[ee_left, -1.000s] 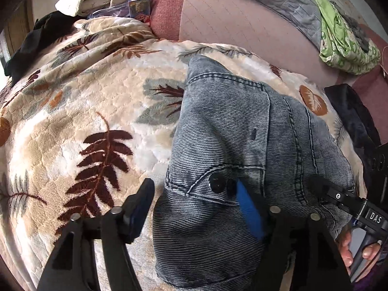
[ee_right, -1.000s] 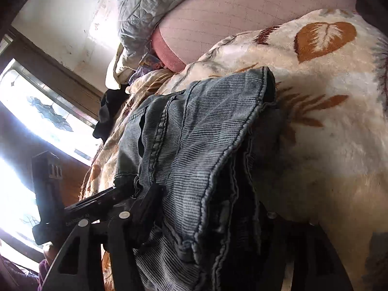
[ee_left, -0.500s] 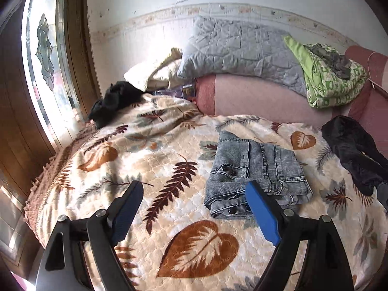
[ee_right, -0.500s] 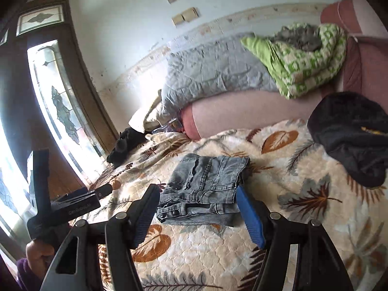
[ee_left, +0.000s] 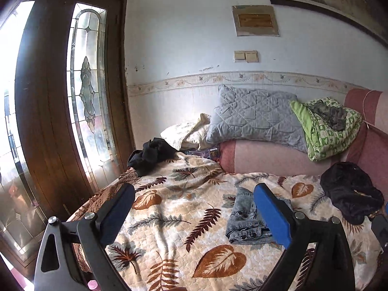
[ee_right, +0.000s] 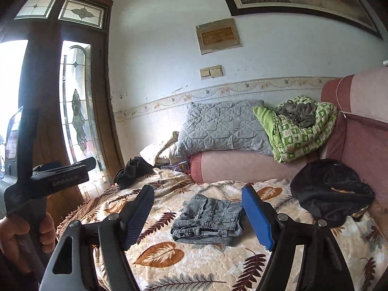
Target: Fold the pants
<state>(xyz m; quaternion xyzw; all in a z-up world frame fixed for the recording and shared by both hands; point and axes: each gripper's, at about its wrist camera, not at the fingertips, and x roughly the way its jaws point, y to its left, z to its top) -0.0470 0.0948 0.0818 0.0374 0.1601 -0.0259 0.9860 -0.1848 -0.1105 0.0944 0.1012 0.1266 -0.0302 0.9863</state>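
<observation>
Grey denim pants [ee_left: 245,220] lie folded into a compact rectangle on the leaf-patterned blanket [ee_left: 174,220]. In the right wrist view the same pants [ee_right: 208,218] rest flat in the middle of the bed. My left gripper [ee_left: 194,213] hangs well back from and above the bed, its jaws still opening, nothing between them. My right gripper [ee_right: 197,214] is likewise raised and drawn back, jaws opening and empty. The left gripper's body [ee_right: 48,181], held by a hand [ee_right: 14,232], shows at the left of the right wrist view.
A black garment [ee_left: 351,191] lies at the bed's right side, another dark bundle [ee_left: 150,155] at the far left corner. A grey quilt [ee_left: 254,118] and green blanket [ee_left: 325,126] rest on the pink sofa back [ee_left: 266,157]. A wooden door with glass panes [ee_left: 72,111] stands left.
Both grippers let go of the folded pants, opened wider, and pulled back and up from the bed. The views tilted up from the denim to show the wall and door.
</observation>
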